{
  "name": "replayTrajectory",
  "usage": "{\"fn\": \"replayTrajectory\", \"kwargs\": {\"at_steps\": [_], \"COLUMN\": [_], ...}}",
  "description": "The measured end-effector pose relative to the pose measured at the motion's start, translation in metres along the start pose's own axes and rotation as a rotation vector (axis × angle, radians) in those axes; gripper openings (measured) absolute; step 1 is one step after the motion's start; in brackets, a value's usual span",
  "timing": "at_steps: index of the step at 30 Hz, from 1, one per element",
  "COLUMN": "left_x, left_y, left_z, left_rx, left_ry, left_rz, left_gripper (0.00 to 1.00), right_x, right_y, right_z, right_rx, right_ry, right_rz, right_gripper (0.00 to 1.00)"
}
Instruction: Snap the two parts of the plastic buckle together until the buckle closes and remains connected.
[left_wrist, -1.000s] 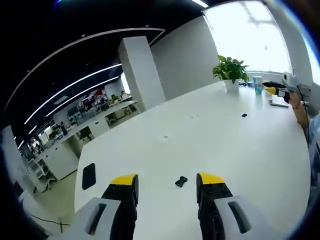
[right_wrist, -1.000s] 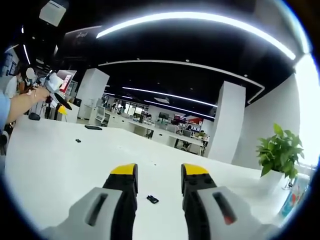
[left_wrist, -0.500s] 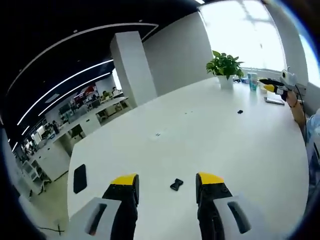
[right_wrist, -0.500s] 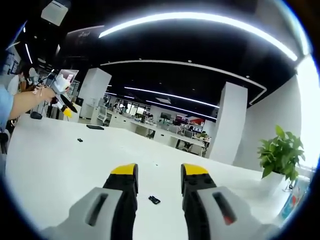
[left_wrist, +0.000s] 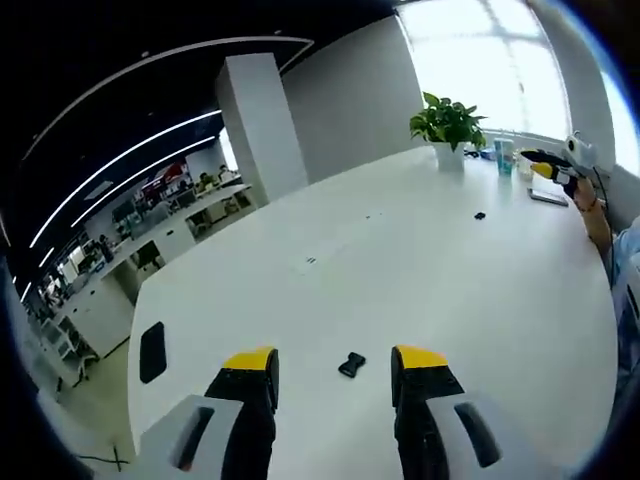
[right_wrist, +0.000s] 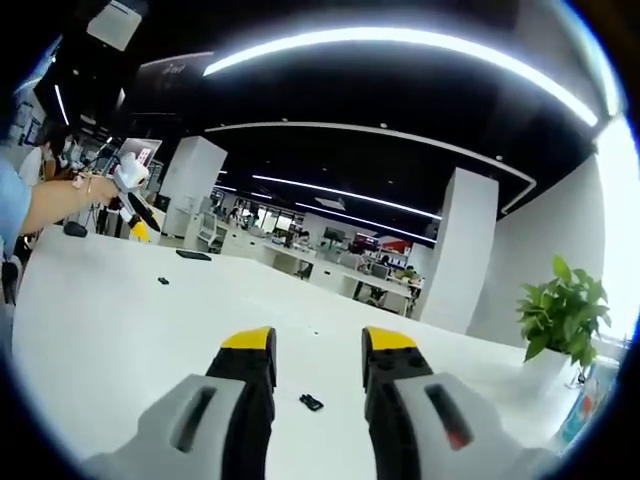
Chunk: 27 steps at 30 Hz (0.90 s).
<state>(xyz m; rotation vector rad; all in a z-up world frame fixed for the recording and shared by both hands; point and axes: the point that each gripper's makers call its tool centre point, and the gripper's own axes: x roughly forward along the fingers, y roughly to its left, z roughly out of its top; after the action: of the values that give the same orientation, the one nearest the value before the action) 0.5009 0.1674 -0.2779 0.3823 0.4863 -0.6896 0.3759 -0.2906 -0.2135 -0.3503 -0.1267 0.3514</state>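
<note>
Low in the left gripper view: left gripper (left_wrist: 335, 365), yellow-tipped jaws apart, holding nothing; small black plastic buckle piece (left_wrist: 351, 364) on white table (left_wrist: 430, 260) between the tips; second black piece (left_wrist: 480, 215) upper right. Low in the right gripper view: right gripper (right_wrist: 318, 350), jaws apart, unladen; black piece (right_wrist: 311, 403) between them; another (right_wrist: 162, 281) centre left.

White table, black buckle parts, yellow-tipped black and grey grippers.

In the left gripper view, a small black buckle part (left_wrist: 351, 364) lies on a plain white table (left_wrist: 420, 270); the left gripper (left_wrist: 335, 362) has black jaws with yellow tips and light grey bodies. A second black buckle part (left_wrist: 480, 215), a green potted plant (left_wrist: 447, 120) in a white pot, and a flat black rectangle (left_wrist: 152, 351) also show. In the right gripper view, the right gripper (right_wrist: 318, 345) has the same yellow, black and grey colours, with a black buckle part (right_wrist: 311, 403) between them.
</note>
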Motion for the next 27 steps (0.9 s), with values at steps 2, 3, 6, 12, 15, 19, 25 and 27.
{"fn": "replayTrajectory", "kwargs": {"at_steps": [2, 3, 6, 12, 15, 19, 25, 27], "left_x": [0.000, 0.000, 0.001, 0.006, 0.010, 0.012, 0.017, 0.019], "left_y": [0.002, 0.004, 0.006, 0.006, 0.008, 0.008, 0.003, -0.002], "left_z": [-0.003, -0.005, -0.008, -0.006, -0.006, -0.005, -0.009, -0.012], "left_rx": [0.001, 0.001, -0.004, -0.001, 0.006, 0.014, 0.052, 0.065], "left_ry": [0.014, 0.020, 0.026, 0.015, 0.029, 0.042, 0.105, 0.133], "left_rz": [0.008, 0.010, 0.009, -0.013, -0.015, -0.032, -0.072, -0.094], "left_gripper": [0.46, 0.46, 0.46, 0.46, 0.46, 0.45, 0.45, 0.45], "right_x": [0.000, 0.000, 0.001, 0.001, 0.001, 0.001, 0.002, 0.002], "right_y": [0.002, 0.003, 0.005, 0.004, 0.005, 0.004, 0.005, 0.005], "right_z": [0.001, 0.002, 0.001, -0.003, -0.002, -0.005, -0.007, -0.007], "right_rx": [-0.005, -0.007, -0.011, -0.011, -0.013, -0.010, -0.009, -0.009], "right_ry": [-0.003, -0.004, 0.000, 0.014, 0.011, 0.018, 0.027, 0.028], "right_rz": [0.004, 0.006, 0.010, 0.006, 0.006, 0.001, 0.004, 0.004], "right_gripper": [0.34, 0.34, 0.34, 0.34, 0.34, 0.34, 0.34, 0.34]}}
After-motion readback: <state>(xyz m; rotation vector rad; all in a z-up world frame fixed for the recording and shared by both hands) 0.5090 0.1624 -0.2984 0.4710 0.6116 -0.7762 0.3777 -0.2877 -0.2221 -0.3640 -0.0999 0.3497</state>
